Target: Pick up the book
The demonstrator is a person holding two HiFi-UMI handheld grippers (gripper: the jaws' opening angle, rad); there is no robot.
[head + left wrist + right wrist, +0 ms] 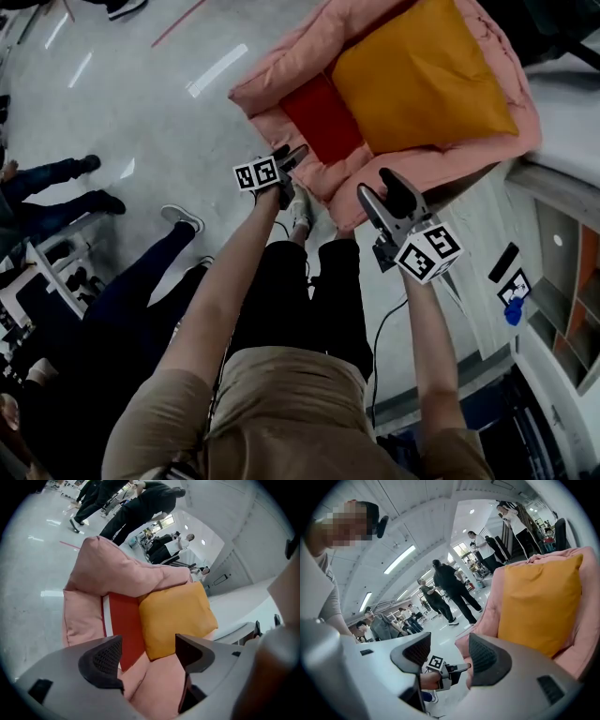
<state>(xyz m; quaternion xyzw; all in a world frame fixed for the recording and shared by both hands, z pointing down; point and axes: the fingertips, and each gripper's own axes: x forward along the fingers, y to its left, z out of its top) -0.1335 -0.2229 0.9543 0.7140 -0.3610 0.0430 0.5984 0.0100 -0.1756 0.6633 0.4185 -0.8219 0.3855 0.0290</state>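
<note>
**A:** What could go wrong for the person from here?

**B:** Mostly the bedding under the book (319, 117). It lies flat, red cover up, in the hollow of the pink cushion seat (272, 98), around the upper middle of the head view. Its right edge is pressed against, or perhaps tucked under, the orange pillow (422, 80). A jaw pushed under the near edge would probably sink into the soft fabric and pinch a fold of it along with the cover.

**A:** And if only a corner is caught?

**B:** Then the book would likely droop or fan open and slide off the pads. Dragging it could also pull the pillow along.

**A:** How does the left tool (147, 656) stand?

**B:** Its jaws are spread wide with nothing between the pads. In its own view the seat's front roll and the book's lower end lie just beyond them. In the head view the tips sit just beside the seat's front edge, and contact cannot be made out.

**A:** The right tool (450, 656)?

**B:** It is also parted and empty, lower right of the seat, aimed past the seat's edge toward the left tool rather than at the book.
</note>
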